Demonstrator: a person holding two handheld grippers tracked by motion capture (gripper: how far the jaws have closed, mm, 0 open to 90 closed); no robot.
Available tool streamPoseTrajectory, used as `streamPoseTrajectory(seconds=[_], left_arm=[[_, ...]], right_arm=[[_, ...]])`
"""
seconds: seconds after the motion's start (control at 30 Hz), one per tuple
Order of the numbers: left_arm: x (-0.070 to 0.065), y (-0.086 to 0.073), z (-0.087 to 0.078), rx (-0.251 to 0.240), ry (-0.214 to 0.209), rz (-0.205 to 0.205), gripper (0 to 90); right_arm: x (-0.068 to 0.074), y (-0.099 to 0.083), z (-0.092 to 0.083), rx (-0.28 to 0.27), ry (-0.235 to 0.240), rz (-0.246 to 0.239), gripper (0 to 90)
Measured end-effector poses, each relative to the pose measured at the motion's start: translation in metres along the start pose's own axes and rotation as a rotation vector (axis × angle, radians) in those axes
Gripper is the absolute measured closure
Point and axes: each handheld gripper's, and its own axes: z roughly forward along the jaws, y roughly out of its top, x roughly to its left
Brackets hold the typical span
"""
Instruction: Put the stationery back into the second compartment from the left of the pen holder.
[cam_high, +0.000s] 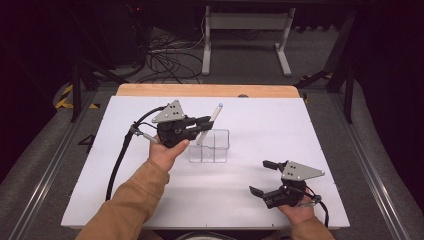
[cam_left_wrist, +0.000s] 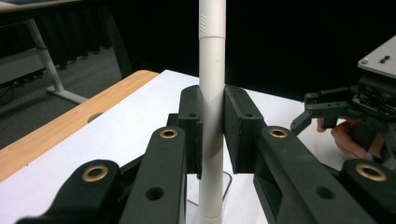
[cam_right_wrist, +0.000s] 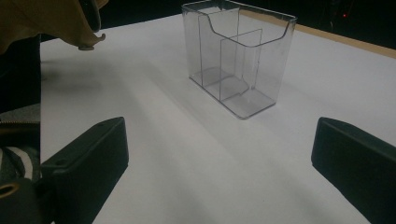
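a: we are holding the white pen (cam_left_wrist: 211, 93) in the left gripper (cam_high: 204, 123), yes? the two jaws are pressing on its barrel from both sides, as the left gripper view is showing.

b: yes, it is clamped well. in the high view the pen (cam_high: 210, 122) is standing tilted, its top leaning away from us, and its lower end is going down at the clear organiser (cam_high: 210, 147). i cannot tell if the tip is already inside a compartment or just at the near wall.

a: so i am judging that we are in the placing step: the pen is over the organiser, not yet released.

b: agreed. the right gripper (cam_high: 265, 177) is waiting near the front edge of the white table (cam_high: 280, 120), well apart from the organiser. its jaws are standing wide and holding nothing. in the right gripper view we are seeing the organiser (cam_right_wrist: 239, 56) with its dividers, and the compartments look empty there.

a: what is the next move asking from us?

b: we think we are needing to bring the pen more upright, lower it until the tip is resting on the floor of one compartment, and only then loosen the left jaws. the organiser is light plastic, so a sideways push could be tipping it.
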Motion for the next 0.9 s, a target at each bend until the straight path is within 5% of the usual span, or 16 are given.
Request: streamPoseTrajectory(seconds=[0.5, 0.9], left_arm=[[0.008, -0.009, 0.025, -0.02, 0.03, -0.07, 78.5], [0.013, -0.018, 0.042, -0.031, 0.067, -0.083, 78.4]], right_arm=[[0.0, 0.0, 0.0, 0.0, 0.004, 0.0, 4.2], [0.0, -0.001, 0.001, -0.004, 0.009, 0.0, 4.1]])
